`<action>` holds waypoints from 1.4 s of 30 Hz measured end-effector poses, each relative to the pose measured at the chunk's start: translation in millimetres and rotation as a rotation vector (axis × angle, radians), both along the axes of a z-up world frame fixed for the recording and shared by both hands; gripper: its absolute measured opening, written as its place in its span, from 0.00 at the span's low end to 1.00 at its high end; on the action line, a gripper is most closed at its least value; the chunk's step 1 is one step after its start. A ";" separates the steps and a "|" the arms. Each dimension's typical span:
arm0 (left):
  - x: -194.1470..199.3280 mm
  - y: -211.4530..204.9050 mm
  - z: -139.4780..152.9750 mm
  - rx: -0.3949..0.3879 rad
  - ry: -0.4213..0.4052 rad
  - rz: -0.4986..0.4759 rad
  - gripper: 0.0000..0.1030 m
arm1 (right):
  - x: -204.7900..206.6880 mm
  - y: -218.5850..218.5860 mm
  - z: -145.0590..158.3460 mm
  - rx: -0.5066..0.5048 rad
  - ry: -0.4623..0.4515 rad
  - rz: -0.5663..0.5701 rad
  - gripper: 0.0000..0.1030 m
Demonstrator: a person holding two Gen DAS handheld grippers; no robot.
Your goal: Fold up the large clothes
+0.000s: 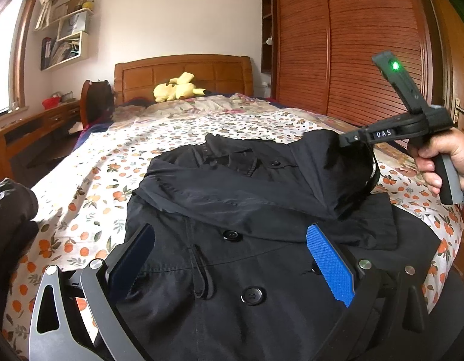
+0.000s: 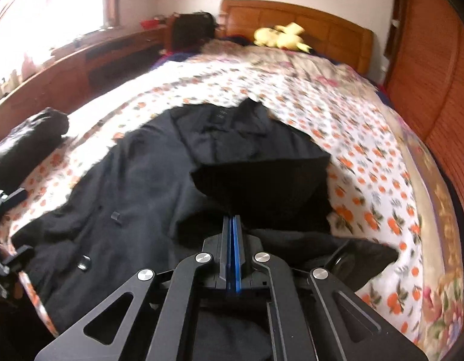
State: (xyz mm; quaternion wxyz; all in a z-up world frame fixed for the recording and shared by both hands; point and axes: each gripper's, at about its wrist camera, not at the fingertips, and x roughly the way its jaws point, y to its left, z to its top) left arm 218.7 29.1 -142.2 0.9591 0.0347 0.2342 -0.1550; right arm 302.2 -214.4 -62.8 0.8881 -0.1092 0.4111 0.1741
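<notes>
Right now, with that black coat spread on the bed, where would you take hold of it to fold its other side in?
Probably the loose outer edge of the black coat on the window side, coming in from over the bedspread. That edge lies flat and clear. The right gripper is shut on the opposite flap; the left gripper is open above the buttons.

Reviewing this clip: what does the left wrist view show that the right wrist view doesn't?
Only the left wrist view: the person's hand holding the right gripper from outside, with the sleeve lifted, a wall shelf, and the open left gripper over the coat. Only the right wrist view: the right gripper's blue pads pressed shut. Both: the coat on the bed, and the plush.
</notes>
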 end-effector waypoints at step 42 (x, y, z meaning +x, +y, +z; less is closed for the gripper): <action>-5.2 -64.8 -12.4 0.019 0.063 -0.119 0.98 | -91.5 -59.4 -31.6 0.024 -0.052 -0.158 0.65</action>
